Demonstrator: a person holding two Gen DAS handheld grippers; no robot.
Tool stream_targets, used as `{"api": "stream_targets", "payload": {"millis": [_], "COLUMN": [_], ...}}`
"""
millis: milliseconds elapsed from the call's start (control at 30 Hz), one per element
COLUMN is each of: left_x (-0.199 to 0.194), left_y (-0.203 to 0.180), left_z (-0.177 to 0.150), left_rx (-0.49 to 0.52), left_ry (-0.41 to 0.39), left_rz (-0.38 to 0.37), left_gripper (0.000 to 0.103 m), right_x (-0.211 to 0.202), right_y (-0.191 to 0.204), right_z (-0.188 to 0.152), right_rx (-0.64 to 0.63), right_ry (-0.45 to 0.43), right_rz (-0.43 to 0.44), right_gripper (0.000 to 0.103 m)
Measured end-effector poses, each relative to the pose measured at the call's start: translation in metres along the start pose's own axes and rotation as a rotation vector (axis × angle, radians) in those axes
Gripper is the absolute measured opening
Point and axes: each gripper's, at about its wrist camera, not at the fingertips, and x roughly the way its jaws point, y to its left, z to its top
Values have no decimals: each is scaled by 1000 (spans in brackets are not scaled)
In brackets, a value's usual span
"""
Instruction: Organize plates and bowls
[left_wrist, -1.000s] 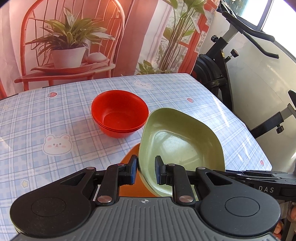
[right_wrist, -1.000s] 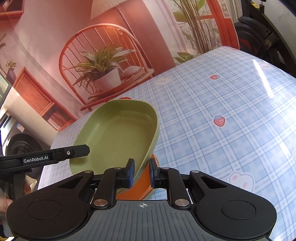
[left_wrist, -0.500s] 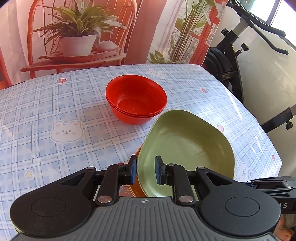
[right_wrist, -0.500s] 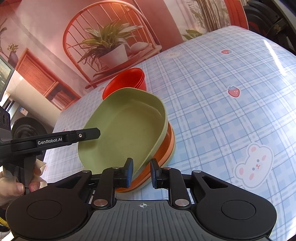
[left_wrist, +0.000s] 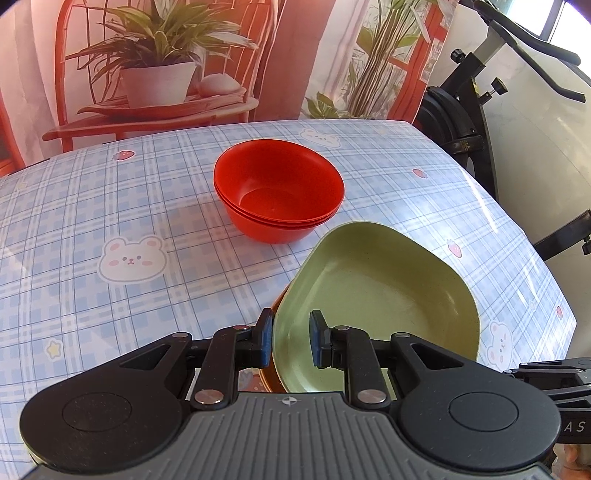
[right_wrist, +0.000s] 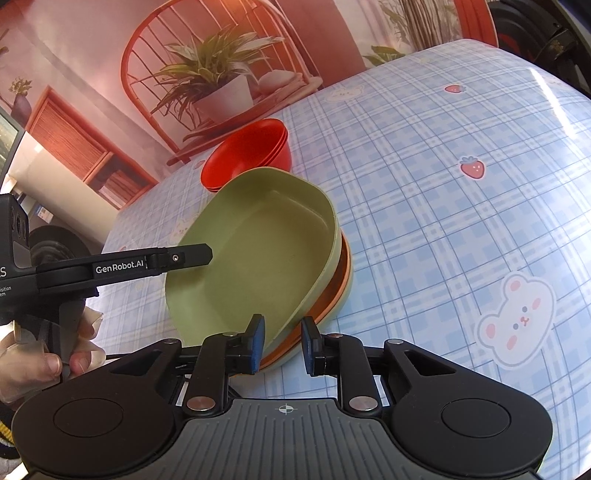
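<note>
While peeking down both wrist cams, seeing a green plate (left_wrist: 376, 295) parked on top of an orange plate (right_wrist: 342, 264) on the table (left_wrist: 110, 206). Sits a bit tilted, not nested flat, with a pale green rim (right_wrist: 347, 290) poking out at the very bottom in the right view.

Got the left claw (left_wrist: 291, 339) spread, straddling the green plate's near rim: outer pad (left_wrist: 265, 338) right up against the wall, inner pad (left_wrist: 318, 341) hanging apart inside the dish. No pinch there.

Same deal with the right claw (right_wrist: 282, 341): spread, one pad touching the green wall, the other apart, off to the side of the plates. Not gripping anything either.

Further back, got red bowls (left_wrist: 277, 195) nested together, upright, just beyond the plates. Looks like three rims, can't swear to the count. All sitting on a blue checked cloth (right_wrist: 461, 229) with bears and strawberries.
</note>
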Motion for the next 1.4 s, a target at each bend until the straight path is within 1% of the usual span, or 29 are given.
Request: {"api": "stream_targets", "payload": {"millis": [200, 333, 533, 900, 1133, 1233, 1400], "left_x": [-1, -2, -2, -8, -11, -11, -10], "left_y": [2, 2, 2, 7, 9, 10, 11], "left_z": [-1, -1, 0, -5, -7, -8, -11], "left_rx": [-13, -10, -9, -30, -39, -40, -47], "left_ry": [-6, -10, -15, -28, -33, -33, -31], "left_rz": [-7, 11, 11, 16, 10, 10, 12], "left_gripper": [22, 22, 22, 22, 22, 22, 22], "right_x": [0, 0, 0, -10, -13, -11, -5], "right_y": [-2, -2, -1, -5, 1, 3, 1], "right_z": [1, 1, 0, 6, 5, 2, 0], "right_rx": [5, 5, 8, 9, -35, -52, -31], "right_ry": [3, 2, -2, -30, -37, -32, -2], "right_rz": [11, 11, 6, 13, -1, -5, 13], "right_gripper": [20, 20, 20, 22, 22, 21, 21]}}
